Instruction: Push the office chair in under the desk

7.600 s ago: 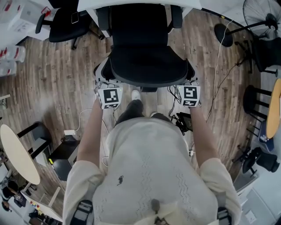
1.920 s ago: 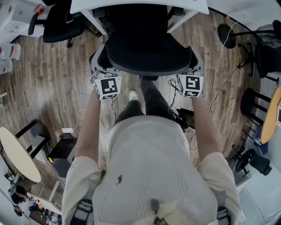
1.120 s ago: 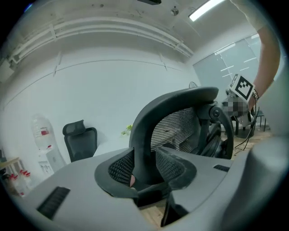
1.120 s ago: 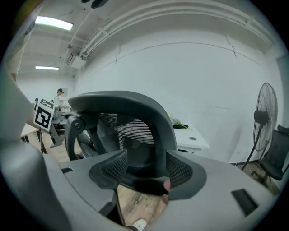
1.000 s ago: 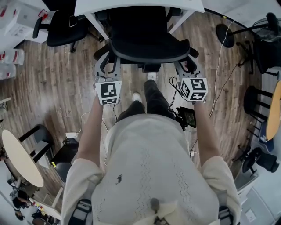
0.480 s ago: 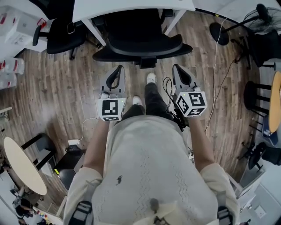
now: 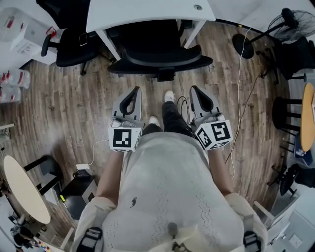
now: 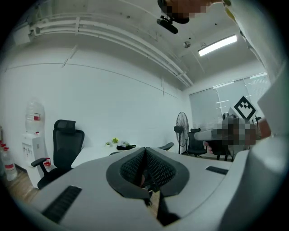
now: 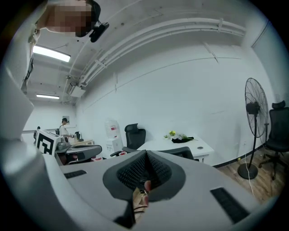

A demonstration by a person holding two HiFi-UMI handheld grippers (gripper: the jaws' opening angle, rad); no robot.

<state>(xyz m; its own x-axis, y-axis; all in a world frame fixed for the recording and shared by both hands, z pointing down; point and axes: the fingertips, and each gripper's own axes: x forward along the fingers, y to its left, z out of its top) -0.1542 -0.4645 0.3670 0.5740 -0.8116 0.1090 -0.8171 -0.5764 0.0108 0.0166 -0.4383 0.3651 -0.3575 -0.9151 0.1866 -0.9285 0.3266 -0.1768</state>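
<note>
Under the worktop's [image 7: 147,11] front edge sits the office chair [image 7: 158,53]; left gripper [image 7: 133,92] and right gripper [image 7: 195,90] hover clear of it, fingers [image 8: 130,170] closed together, empty.

The office chair [image 7: 160,51] stands at the top of the head view, its seat under the tabletop [image 7: 147,10] and its back sticking out toward the person. To its left, beside the tabletop's left end, stands a second chair [image 7: 69,42]. The left gripper [image 7: 133,92] and the right gripper [image 7: 195,91] hang side by side in front of the office chair, apart from it, with the person's feet [image 7: 169,96] on the floor [image 7: 74,108] between them. A standing fan [image 7: 294,20] is at the far right, beyond the tabletop's right end. A round table [image 7: 19,189] lies at the lower left. A flower arrangement [image 9: 179,136] sits on the tabletop.
</note>
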